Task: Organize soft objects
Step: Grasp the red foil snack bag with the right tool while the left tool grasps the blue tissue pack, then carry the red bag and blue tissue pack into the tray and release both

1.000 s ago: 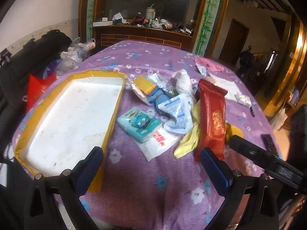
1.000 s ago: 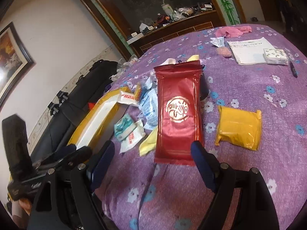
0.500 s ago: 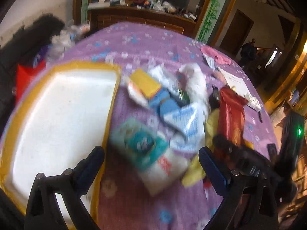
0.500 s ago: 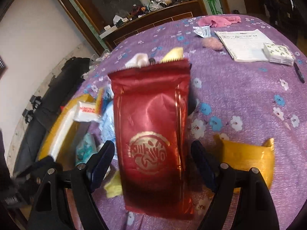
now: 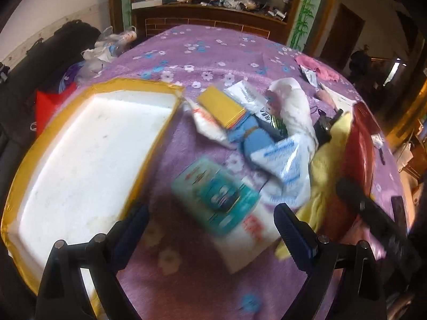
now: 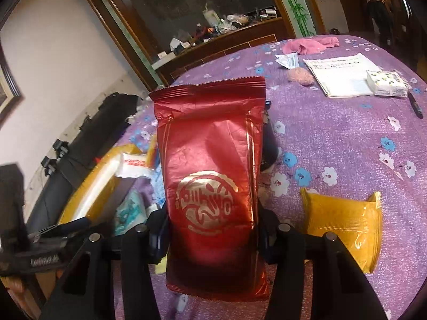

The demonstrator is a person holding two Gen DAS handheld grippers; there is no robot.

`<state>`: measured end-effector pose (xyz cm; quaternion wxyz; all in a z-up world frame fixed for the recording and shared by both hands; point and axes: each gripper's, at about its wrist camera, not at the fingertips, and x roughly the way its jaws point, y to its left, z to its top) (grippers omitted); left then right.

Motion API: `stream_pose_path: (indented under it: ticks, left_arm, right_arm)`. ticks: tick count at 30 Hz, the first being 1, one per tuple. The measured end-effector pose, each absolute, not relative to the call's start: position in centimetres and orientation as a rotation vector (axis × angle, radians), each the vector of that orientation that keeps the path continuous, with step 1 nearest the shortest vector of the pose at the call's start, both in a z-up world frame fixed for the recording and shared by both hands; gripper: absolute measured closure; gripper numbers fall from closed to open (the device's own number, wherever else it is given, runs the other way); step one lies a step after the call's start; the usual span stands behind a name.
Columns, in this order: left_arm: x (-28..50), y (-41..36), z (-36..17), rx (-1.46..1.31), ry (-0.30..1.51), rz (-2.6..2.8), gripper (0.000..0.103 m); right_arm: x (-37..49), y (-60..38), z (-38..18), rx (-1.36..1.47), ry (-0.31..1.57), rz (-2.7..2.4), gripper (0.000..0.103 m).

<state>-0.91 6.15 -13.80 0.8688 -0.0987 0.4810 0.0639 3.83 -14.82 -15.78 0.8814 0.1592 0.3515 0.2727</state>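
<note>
Two grippers worked over a round table [image 5: 202, 288] covered in a purple flowered cloth. At its left edge lay a white foam tray with a yellow rim [image 5: 21, 165], nothing inside it. The left gripper [image 5: 210, 229] hung above the cloth just right of the tray, its blue-padded jaws spread wide and gripping nothing, with a teal packet [image 5: 213, 194] lying flat between and beyond the tips, on top of a white packet with red print [image 5: 248, 237]. Farther toward the middle of the table sat a loose heap: a yellow packet [image 5: 221, 105], a blue bundle [image 5: 253, 138], a clear blue-printed wrapper [image 5: 285, 160] and a white soft bundle [image 5: 296, 106], with a pale yellow cloth [image 5: 328, 154] at the heap's right side. The red foil pouch [image 6: 210, 186] stood right of that heap, between the fingers of the right gripper [image 6: 210, 237]; the jaws had just been closing and now pressed both side edges of the pouch's lower half. A golden packet [image 6: 344, 226] lay on the cloth just right of that gripper. Toward the far right edge were a pink cloth [image 6: 309, 45], a sheet of paper [image 6: 344, 74], a tissue pack [image 6: 387, 84] and a pen [image 6: 416, 105].
</note>
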Motion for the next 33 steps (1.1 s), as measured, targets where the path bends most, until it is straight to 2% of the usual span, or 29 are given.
stream_pose_path:
  ticks: [5, 6, 7, 8, 10, 12, 13, 15, 22, 33]
  left_arm:
    - [3.5, 6.1, -16.3, -0.250, 1.144, 0.189, 0.006]
    - [3.6, 5.9, -16.4, -0.212, 1.131, 0.225, 0.009]
    - [3.3, 5.7, -16.5, -0.192, 1.128, 0.225, 0.018]
    - [3.1, 5.7, -16.3, -0.186, 1.121, 0.227, 0.021]
    - [2.2, 6.3, -15.9, -0.175, 1.078, 0.253, 0.044]
    - [1.5, 6.9, -15.4, -0.201, 1.041, 0.216, 0.052]
    - [0.9, 7.1, -15.3, -0.205, 1.032, 0.196, 0.062]
    - [0.0, 7.4, -15.7, -0.250, 1.048, 0.142, 0.090]
    - [-4.0, 8.4, -15.4, -0.318, 0.978, 0.084, 0.093]
    - [-8.4, 8.0, -10.6, -0.405, 0.861, -0.095, 0.094]
  right_arm:
    - [3.8, -14.7, -15.7, 0.337, 0.732, 0.578, 0.052]
    - [3.8, -14.7, -15.7, 0.338, 0.732, 0.580, 0.052]
    - [3.8, -14.7, -15.6, 0.340, 0.731, 0.579, 0.052]
    - [3.8, -14.8, -15.7, 0.342, 0.729, 0.578, 0.052]
    - [3.8, -14.8, -15.7, 0.348, 0.726, 0.576, 0.052]
    - [3.8, -14.8, -15.8, 0.346, 0.729, 0.579, 0.052]
    - [3.8, -14.8, -15.8, 0.345, 0.732, 0.583, 0.052]
    - [3.7, -14.7, -15.8, 0.341, 0.731, 0.581, 0.052]
    - [3.7, -14.8, -15.8, 0.340, 0.718, 0.580, 0.052]
    - [2.3, -15.1, -14.9, 0.324, 0.634, 0.614, 0.053]
